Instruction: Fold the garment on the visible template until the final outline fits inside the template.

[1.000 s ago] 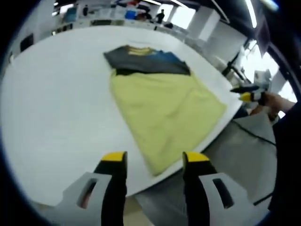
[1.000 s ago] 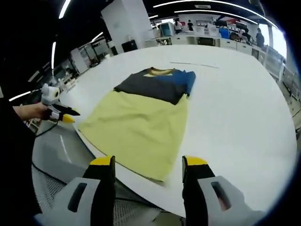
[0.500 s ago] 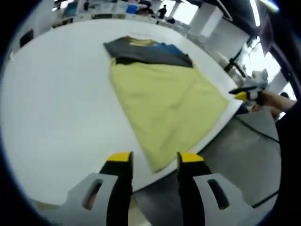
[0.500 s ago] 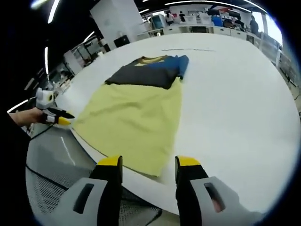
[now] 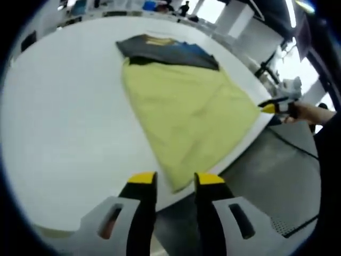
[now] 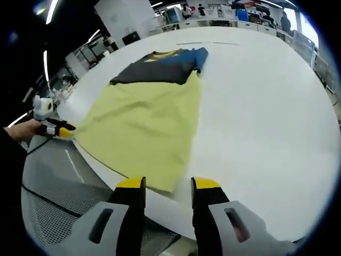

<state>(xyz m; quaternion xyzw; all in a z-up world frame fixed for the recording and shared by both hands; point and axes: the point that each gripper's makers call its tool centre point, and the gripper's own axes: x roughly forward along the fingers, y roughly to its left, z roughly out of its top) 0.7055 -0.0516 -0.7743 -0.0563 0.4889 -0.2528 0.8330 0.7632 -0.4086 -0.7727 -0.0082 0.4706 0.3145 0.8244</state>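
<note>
A shirt (image 5: 186, 109) with a yellow-green body and a dark grey and blue top lies flat on the white table (image 5: 64, 106). Its hem runs along the table's near edge. My left gripper (image 5: 176, 180) is open, its yellow-tipped jaws either side of one hem corner and close to it. Over by the far hem corner, a hand holds my right gripper (image 5: 273, 108). In the right gripper view, the shirt (image 6: 144, 120) spreads ahead and my right gripper (image 6: 168, 184) is open around its own hem corner. My left gripper (image 6: 59, 130) is at the other corner.
The table edge (image 6: 101, 168) curves just past the hem, with grey floor (image 5: 287, 170) and a mesh panel (image 6: 53, 208) below it. White tabletop (image 6: 266, 106) stretches beside the shirt. Desks and people stand far behind.
Both views have moved in closer to the hem corners. The jaws of both grippers have narrowed but still stand apart. The shirt has not moved.
</note>
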